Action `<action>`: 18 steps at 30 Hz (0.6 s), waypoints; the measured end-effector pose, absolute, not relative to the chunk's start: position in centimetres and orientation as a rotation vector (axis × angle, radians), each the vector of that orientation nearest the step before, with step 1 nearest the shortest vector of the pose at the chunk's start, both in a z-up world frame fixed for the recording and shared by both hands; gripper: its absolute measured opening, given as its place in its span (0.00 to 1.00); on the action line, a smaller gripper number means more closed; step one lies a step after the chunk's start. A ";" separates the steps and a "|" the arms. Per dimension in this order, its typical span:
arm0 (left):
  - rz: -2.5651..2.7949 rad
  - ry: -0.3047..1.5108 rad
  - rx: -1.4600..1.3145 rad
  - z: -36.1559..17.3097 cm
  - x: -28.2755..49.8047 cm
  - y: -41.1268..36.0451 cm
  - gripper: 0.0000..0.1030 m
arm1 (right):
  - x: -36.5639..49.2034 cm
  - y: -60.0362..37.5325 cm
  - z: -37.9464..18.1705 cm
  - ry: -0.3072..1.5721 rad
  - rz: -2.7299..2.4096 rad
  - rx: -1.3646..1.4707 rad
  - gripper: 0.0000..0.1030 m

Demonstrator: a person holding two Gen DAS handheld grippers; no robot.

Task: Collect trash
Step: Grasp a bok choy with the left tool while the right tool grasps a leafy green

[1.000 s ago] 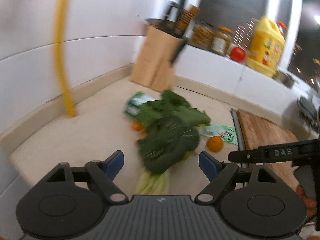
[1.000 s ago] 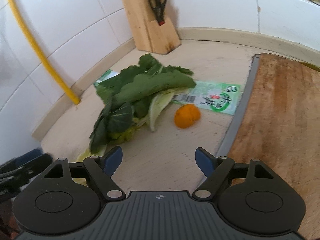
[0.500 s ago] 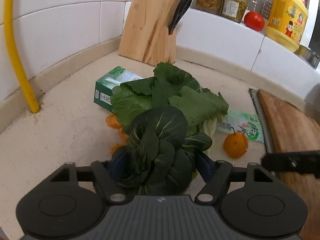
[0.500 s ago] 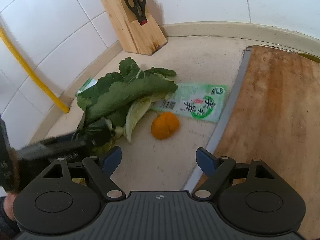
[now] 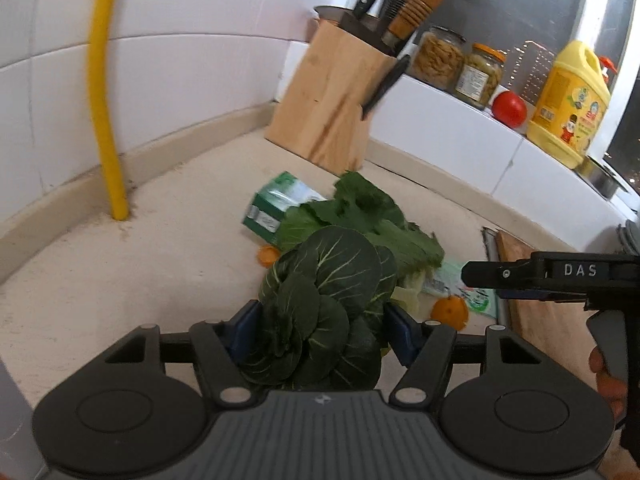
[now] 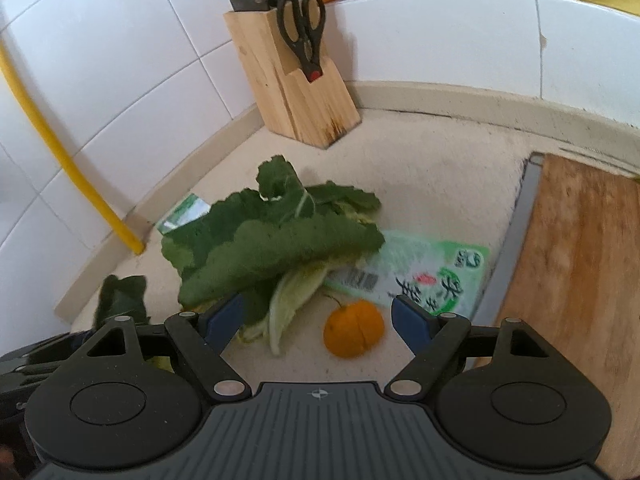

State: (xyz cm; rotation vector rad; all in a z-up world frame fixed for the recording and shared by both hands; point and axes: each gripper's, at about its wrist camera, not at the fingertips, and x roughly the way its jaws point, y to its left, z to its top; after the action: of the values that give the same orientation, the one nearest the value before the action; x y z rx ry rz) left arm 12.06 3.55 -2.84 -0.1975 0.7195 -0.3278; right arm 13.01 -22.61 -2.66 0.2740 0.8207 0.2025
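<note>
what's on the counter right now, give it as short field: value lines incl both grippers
left gripper: jaws closing around dark leafy greens
right gripper: open, empty, above orange peel
loose leaves: lying on green wrapper
green carton: behind the leaves
cutting board: right of wrapper
knife block: in the corner
</note>
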 end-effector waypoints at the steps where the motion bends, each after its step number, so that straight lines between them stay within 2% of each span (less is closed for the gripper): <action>1: -0.321 0.719 -0.195 -2.9 12.0 3.7 0.58 | 13.1 -22.5 -2.7 0.822 0.205 0.269 0.83; 18: -0.308 0.722 -0.253 -3.1 11.9 5.6 0.58 | 16.0 -23.2 -2.8 0.843 0.164 0.277 0.83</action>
State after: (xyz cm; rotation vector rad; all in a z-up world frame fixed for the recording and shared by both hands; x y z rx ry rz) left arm 11.92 5.63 -3.13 -0.2531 0.7221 -0.3076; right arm 15.97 -23.21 -2.78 0.2770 0.8430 0.1641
